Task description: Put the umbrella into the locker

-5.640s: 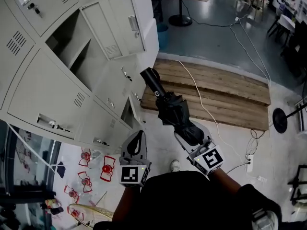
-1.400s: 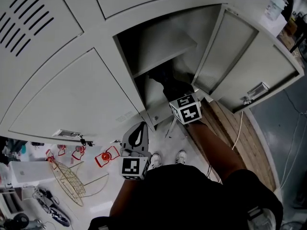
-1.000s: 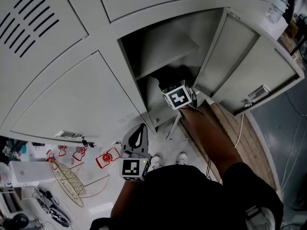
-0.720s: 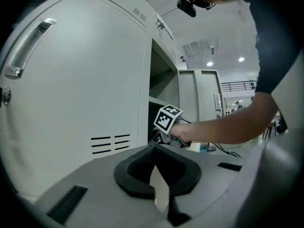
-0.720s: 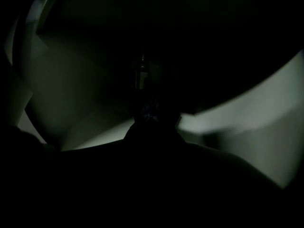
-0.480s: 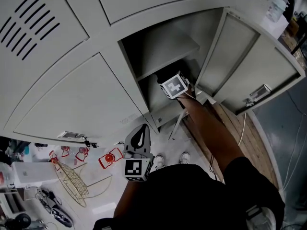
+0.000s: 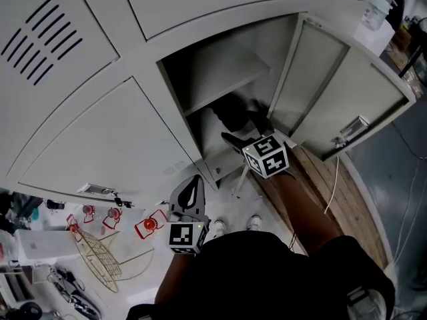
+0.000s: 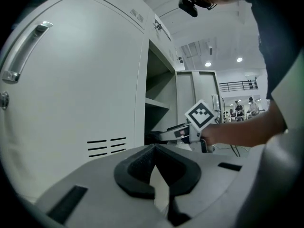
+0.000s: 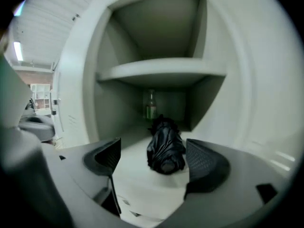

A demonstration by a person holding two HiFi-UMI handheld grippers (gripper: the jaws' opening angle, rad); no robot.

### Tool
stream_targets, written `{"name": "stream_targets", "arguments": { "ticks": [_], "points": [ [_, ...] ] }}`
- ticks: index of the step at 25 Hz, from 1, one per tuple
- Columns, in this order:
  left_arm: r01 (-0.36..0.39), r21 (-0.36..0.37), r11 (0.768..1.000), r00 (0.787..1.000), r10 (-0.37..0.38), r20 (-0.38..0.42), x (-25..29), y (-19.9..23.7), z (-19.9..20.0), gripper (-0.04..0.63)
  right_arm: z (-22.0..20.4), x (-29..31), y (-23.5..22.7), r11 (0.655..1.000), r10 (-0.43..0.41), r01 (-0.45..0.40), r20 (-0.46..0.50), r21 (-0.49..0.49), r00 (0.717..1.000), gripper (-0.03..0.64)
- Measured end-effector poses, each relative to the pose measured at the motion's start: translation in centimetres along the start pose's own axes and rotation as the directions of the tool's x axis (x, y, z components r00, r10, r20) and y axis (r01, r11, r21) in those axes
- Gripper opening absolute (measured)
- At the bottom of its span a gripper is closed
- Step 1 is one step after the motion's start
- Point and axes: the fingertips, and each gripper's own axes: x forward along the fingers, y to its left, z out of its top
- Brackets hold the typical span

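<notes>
The black folded umbrella (image 9: 165, 148) lies on the floor of the open locker's lower compartment (image 9: 128, 175), under the shelf (image 9: 156, 70). In the head view the umbrella (image 7: 232, 112) shows as a dark mass inside the locker opening. My right gripper (image 9: 154, 163) sits just outside the opening. Its jaws are opening, and the pads stand wide on either side of the umbrella's near end without touching it. The head view shows the right gripper (image 7: 245, 132) at the locker's mouth. Low by my body, my left gripper (image 7: 191, 191) is shut on nothing, and its pads meet (image 8: 154, 152).
The locker door (image 7: 347, 92) stands open to the right of the opening. A green bottle (image 9: 150, 106) stands at the back of the compartment. A wooden pallet (image 7: 337, 199) with a cable lies on the floor at right. Red items (image 7: 150, 223) and a wire basket (image 7: 93, 253) lie at left.
The right gripper has drawn back out of the locker toward me and its jaws have spread. The umbrella stays on the locker floor. The left gripper has not moved.
</notes>
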Motion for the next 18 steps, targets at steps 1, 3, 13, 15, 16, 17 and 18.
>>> {"name": "stream_targets", "arguments": {
  "ticks": [1,3,13,15,16,17,18],
  "points": [
    [0.004,0.003,1.000,1.000,-0.004,0.000,0.1,-0.1,0.1,-0.002,0.1,-1.1,0.4,1.000,-0.001,0.001,0.017,0.000,1.000,0.407],
    [0.013,0.006,1.000,1.000,-0.013,-0.008,0.3,-0.3,0.3,-0.002,0.3,-3.3,1.0,1.000,-0.001,0.001,0.041,-0.003,0.999,0.407],
    [0.055,0.027,0.998,0.998,-0.055,-0.001,1.2,-1.7,1.5,-0.002,0.0,-12.1,3.3,1.000,-0.030,0.030,0.153,0.002,0.988,0.278],
    [0.056,0.033,0.998,0.998,-0.056,-0.002,1.2,-1.6,1.5,-0.002,-0.2,-13.1,3.5,0.998,-0.054,0.046,0.176,0.049,0.983,0.195],
    [0.056,0.034,0.998,0.998,-0.056,0.001,1.3,-1.5,1.7,-0.002,-0.3,-13.5,3.6,0.997,-0.064,0.054,0.184,0.062,0.981,0.165],
    [0.056,0.034,0.998,0.998,-0.057,0.005,1.4,-1.5,1.9,-0.002,-0.4,-13.7,3.7,0.996,-0.076,0.065,0.193,0.064,0.978,0.134],
    [0.058,0.034,0.998,0.998,-0.058,0.009,1.4,-1.6,2.0,-0.002,-0.4,-13.9,3.7,0.995,-0.088,0.079,0.201,0.054,0.976,0.095]
  ]
}}
